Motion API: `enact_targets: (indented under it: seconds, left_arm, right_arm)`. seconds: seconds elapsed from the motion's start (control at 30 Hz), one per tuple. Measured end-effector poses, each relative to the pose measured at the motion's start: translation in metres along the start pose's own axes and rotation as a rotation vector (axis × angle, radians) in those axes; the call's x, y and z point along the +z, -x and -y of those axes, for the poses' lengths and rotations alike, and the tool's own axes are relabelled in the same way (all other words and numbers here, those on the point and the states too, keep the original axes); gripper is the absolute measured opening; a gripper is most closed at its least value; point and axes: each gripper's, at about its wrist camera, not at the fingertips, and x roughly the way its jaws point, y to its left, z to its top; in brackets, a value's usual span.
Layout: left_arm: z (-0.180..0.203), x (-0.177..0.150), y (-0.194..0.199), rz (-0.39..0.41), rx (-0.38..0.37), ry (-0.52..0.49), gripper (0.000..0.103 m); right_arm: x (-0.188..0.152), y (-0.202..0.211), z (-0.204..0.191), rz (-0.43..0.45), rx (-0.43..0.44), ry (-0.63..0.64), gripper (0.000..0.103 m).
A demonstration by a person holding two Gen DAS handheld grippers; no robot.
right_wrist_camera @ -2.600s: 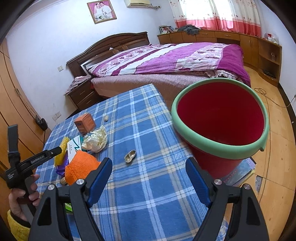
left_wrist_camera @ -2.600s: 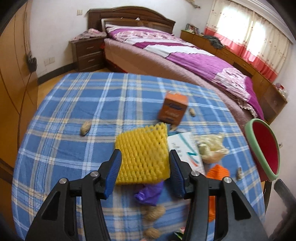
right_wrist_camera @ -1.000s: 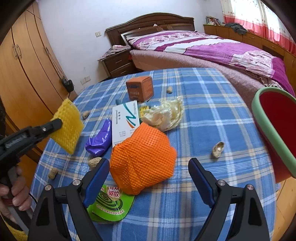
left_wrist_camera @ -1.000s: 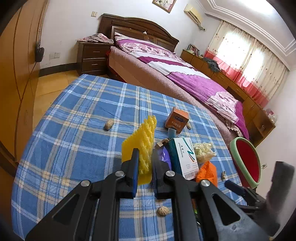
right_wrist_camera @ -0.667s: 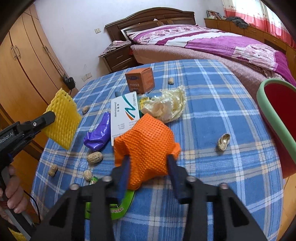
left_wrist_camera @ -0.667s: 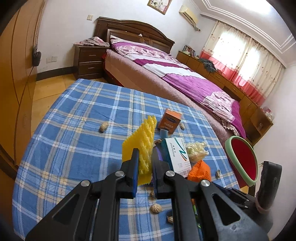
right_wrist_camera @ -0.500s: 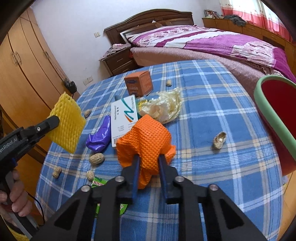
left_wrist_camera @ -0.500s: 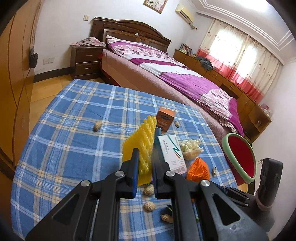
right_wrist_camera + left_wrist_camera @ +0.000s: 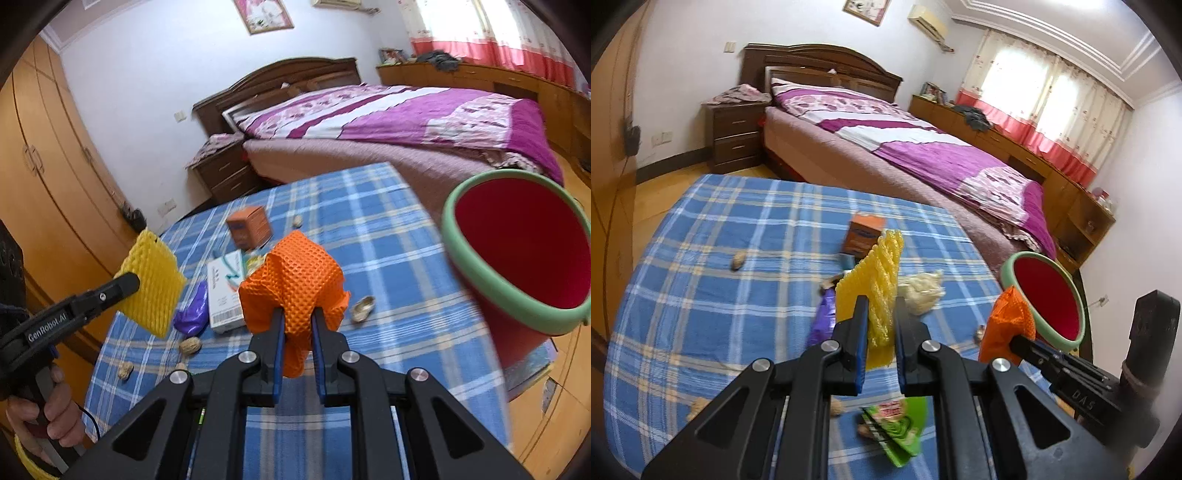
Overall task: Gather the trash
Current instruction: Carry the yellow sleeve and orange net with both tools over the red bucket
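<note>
My left gripper (image 9: pixel 880 308) is shut on a yellow foam fruit net (image 9: pixel 875 277) and holds it above the blue plaid table (image 9: pixel 713 280). It also shows in the right wrist view (image 9: pixel 153 282). My right gripper (image 9: pixel 296 319) is shut on an orange foam net (image 9: pixel 295 273), lifted off the table; it shows in the left wrist view (image 9: pixel 1006 325) too. A red bin with a green rim (image 9: pixel 517 254) stands past the table's right edge, also in the left wrist view (image 9: pixel 1047 299).
On the table lie an orange box (image 9: pixel 248 225), a white carton (image 9: pixel 225 291), a purple wrapper (image 9: pixel 192 310), a crumpled pale bag (image 9: pixel 923 290), a green wrapper (image 9: pixel 897 432) and several peanut shells (image 9: pixel 190 345). A bed (image 9: pixel 388 122) stands behind, wardrobes (image 9: pixel 44 184) on the left.
My right gripper closed on the orange net and lifted it off the table toward the red bin. My left gripper kept its hold on the yellow net and moved right.
</note>
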Motion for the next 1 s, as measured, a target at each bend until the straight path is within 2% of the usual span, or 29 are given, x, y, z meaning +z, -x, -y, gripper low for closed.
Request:
enact_targets:
  seconds: [0.4,1.0]
  left_arm:
    - [0.068,0.008,-0.020,-0.036,-0.104,-0.104,0.012]
    - [0.205,0.012,-0.092,-0.114,-0.272,-0.285,0.012]
  right_arm:
    - [0.011,0.043,0.054,0.099,-0.085,-0.090,0.015]
    - [0.014,0.077,0.169,0.192,-0.240,-0.273,0.015]
